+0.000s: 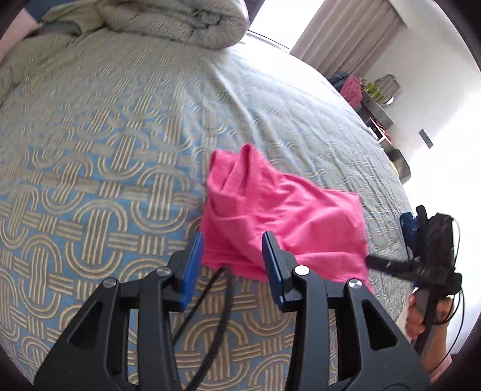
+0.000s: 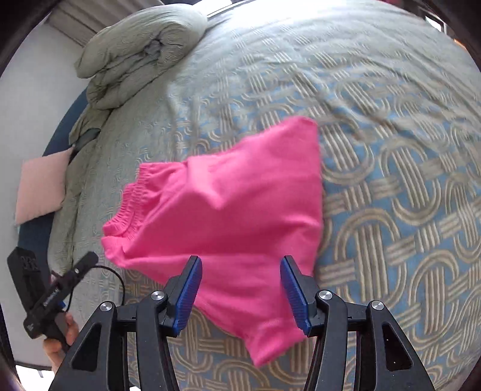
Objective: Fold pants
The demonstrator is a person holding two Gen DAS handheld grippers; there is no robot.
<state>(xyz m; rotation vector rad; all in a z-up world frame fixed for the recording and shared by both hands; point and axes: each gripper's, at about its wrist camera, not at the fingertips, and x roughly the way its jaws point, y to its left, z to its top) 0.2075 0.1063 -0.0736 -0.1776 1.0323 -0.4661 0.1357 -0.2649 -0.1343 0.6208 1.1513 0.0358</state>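
Observation:
The pink pants [image 1: 279, 207] lie in a loose, rumpled bundle on the patterned bedspread [image 1: 90, 168]. In the right wrist view the pants [image 2: 228, 216] show their elastic waistband at the left. My left gripper [image 1: 233, 255] is open and empty, its blue pads just in front of the pants' near edge. My right gripper [image 2: 240, 285] is open and empty, hovering over the pants' near edge. Each gripper also shows in the other's view: the right one [image 1: 433, 255] at the far right, the left one [image 2: 51, 297] at the lower left.
A rolled grey-green duvet [image 1: 180, 21] lies at the head of the bed. A pale pink pillow [image 2: 42, 186] lies beside the bed. A shelf with pink items [image 1: 372, 99] and curtains stand by the wall. A black cable [image 1: 216, 300] trails under the left gripper.

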